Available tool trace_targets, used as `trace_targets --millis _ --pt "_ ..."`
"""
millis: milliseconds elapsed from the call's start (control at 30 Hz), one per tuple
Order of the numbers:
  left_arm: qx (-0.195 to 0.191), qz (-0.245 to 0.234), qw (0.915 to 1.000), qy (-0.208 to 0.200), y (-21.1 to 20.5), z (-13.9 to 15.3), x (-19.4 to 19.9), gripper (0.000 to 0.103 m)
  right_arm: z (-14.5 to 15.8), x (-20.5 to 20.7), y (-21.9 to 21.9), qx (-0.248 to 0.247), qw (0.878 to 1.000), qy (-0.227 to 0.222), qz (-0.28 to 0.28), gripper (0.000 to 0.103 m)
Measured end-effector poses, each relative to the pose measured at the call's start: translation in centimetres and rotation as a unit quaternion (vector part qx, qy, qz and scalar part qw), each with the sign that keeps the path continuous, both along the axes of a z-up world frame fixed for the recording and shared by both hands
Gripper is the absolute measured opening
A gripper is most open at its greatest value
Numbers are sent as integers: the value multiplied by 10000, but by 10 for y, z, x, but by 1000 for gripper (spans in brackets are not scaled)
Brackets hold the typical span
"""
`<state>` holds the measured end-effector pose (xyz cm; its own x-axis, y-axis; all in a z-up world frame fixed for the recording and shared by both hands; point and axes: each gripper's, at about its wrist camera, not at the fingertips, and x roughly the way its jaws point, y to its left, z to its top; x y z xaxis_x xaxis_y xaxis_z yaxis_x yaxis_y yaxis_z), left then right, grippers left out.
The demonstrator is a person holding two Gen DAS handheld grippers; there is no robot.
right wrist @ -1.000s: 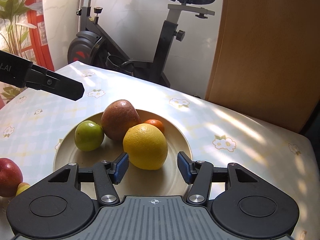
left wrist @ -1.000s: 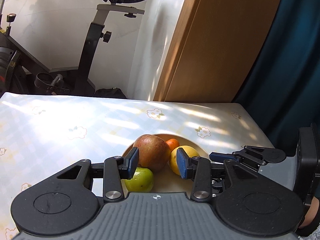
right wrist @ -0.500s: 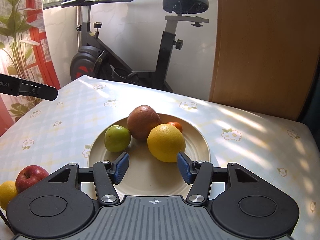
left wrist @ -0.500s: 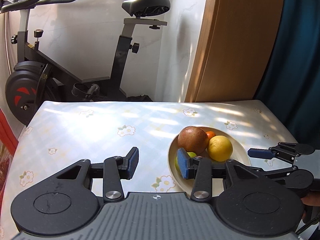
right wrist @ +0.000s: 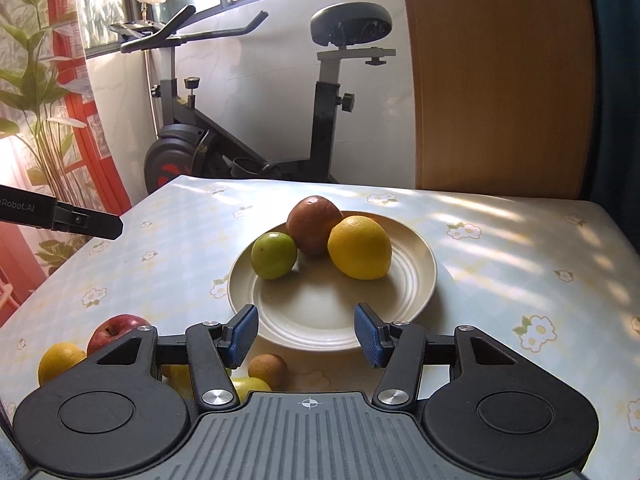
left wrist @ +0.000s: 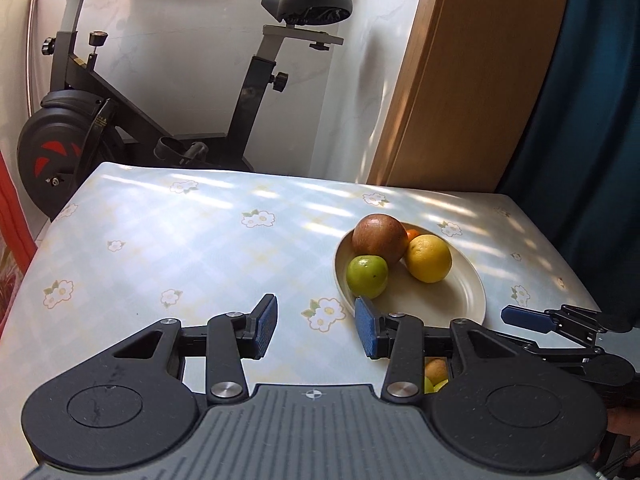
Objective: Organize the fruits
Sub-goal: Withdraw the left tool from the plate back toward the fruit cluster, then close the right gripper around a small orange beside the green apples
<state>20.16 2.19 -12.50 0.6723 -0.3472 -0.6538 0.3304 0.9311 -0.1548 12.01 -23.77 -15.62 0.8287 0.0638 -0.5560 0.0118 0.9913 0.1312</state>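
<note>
A cream plate (right wrist: 416,280) (left wrist: 460,300) on the flowered tablecloth holds a green apple (right wrist: 274,255) (left wrist: 367,271), a brown-red fruit (right wrist: 314,219) (left wrist: 379,238), a yellow citrus (right wrist: 359,247) (left wrist: 428,258) and a small orange fruit (left wrist: 413,234) behind them. Loose on the cloth near me lie a red apple (right wrist: 116,327), a yellow citrus (right wrist: 60,362), a small brown fruit (right wrist: 267,369) and yellow-green fruit (right wrist: 248,385). My right gripper (right wrist: 306,338) is open over the plate's near rim, nothing between its blue pads. My left gripper (left wrist: 316,330) is open above bare cloth left of the plate.
An exercise bike (left wrist: 168,112) stands behind the table's far edge, a wooden panel (left wrist: 472,72) and a dark blue curtain (left wrist: 592,100) to the right. A window and a plant (right wrist: 36,92) are at the left. The right gripper's fingers (left wrist: 528,318) show in the left wrist view.
Both grippers have drawn back from the plate; the fruit looks smaller and farther. The left one shifted left off the plate. Loose fruit near the table's front has come into the right wrist view.
</note>
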Motion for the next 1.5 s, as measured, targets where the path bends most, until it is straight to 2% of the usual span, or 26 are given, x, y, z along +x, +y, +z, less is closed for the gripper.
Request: trace_targets --millis 100,233,400,567,867,967,1100,1267,1500 --pt "-144 13 9999 54 1 -6 -5 45 -7 -18 -6 165 9997 -120 -127 50" --pt "-92 96 9999 28 4 -11 -12 45 -24 -37 -14 286 9993 -168 -187 50" --pt "-491 303 9979 301 26 -23 -19 45 -46 -47 1 -272 9996 -57 10 50" --pt "-655 734 9940 486 52 -32 -30 45 -52 -51 8 -253 9995 -165 127 50" --pt "-548 1183 9905 437 59 -32 -45 46 -54 -53 -1 -61 9994 -347 42 50" --pt "-410 1175 9914 403 50 -33 -52 46 -55 -57 -1 -58 9992 -377 105 50" --pt "-388 1081 9929 298 43 -33 -61 51 -55 -66 3 -352 9982 -418 253 50" --pt "-203 862 9959 182 28 -32 -70 51 -56 -67 0 -213 9987 -391 266 44" --pt "65 722 9974 -5 12 -37 -86 51 -59 -62 0 -51 9982 -247 536 43"
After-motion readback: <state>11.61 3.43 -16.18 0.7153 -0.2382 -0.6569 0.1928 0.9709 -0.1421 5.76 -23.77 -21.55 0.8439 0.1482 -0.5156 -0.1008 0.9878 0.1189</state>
